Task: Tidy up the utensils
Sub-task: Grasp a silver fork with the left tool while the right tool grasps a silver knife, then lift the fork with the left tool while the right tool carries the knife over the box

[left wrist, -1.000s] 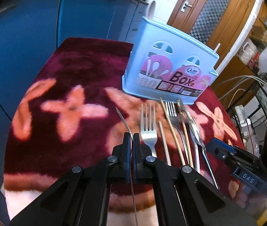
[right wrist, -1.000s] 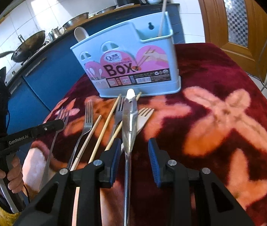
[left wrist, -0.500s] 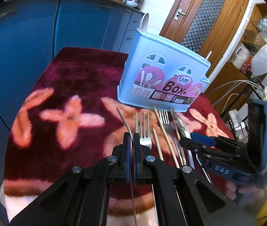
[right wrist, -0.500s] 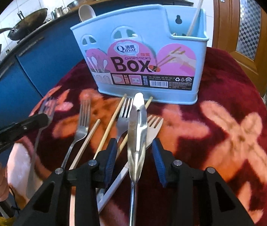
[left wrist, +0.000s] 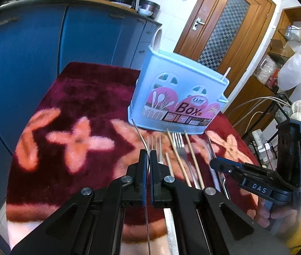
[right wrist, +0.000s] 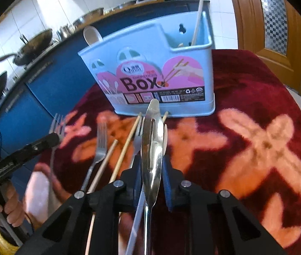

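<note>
Left tool (left wrist: 148, 161): closed on a fork (left wrist: 138, 131), gripped at the handle and turned on edge, tines forward and clear of the cloth (left wrist: 82, 89). Probable reason for the edge-on hold: thin handle pinched flat between the pads, ready for a drop into a slot.

Right tool (right wrist: 151, 170): jaws just closing, pads now against both edges of a steel utensil (right wrist: 152, 131). Judged a grip. Held near mid-length, handle trailing back under the tool, rounded tip forward and aimed at the box (right wrist: 150, 63). Probable reason for the mid-length hold: balance, with no droop at either end.

Just beyond and left of the right tool, flat on the cloth-covered table: two more forks (right wrist: 100, 146) and loose chopsticks (right wrist: 127, 144), side by side, all pointing toward the box. Not yet sorted.

Farther on: box upright at the head of the row, label facing both tools. Tip of the steel utensil overlapping the box base in the right wrist view; contact not determinable. Already inside: a spoon (right wrist: 91, 35) at the left end and one chopstick (right wrist: 198, 19) in the right compartment.
</note>
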